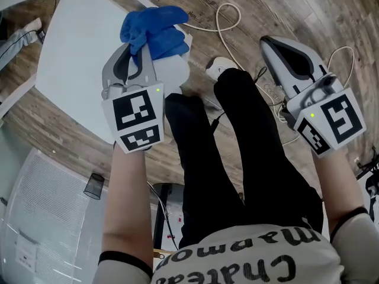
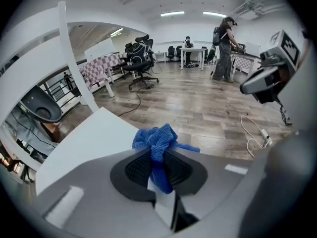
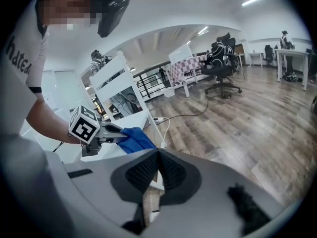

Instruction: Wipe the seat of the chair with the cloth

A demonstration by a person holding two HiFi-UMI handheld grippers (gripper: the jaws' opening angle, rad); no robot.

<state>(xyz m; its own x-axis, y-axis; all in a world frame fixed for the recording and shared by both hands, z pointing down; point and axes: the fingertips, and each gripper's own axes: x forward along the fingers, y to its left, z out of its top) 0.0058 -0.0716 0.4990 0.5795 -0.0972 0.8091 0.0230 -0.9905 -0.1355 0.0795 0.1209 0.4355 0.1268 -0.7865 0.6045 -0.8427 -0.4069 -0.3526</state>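
Cloth (image 1: 155, 33) pinched in left gripper (image 1: 137, 51) fingers at seat (image 1: 77, 46) edge; right gripper (image 1: 265, 40) fingers pressed together; shirt (image 1: 249, 259) reads "Chatea".

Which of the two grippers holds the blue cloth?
The left gripper: its jaws are shut on the blue cloth at the edge of the white chair seat. The right gripper has its jaws together with nothing between them.

Blue cloth (image 1: 157, 33), white chair seat (image 1: 77, 58), brown wood-grain floor (image 1: 296, 10), black trousers (image 1: 237, 158), b/w marker cubes.
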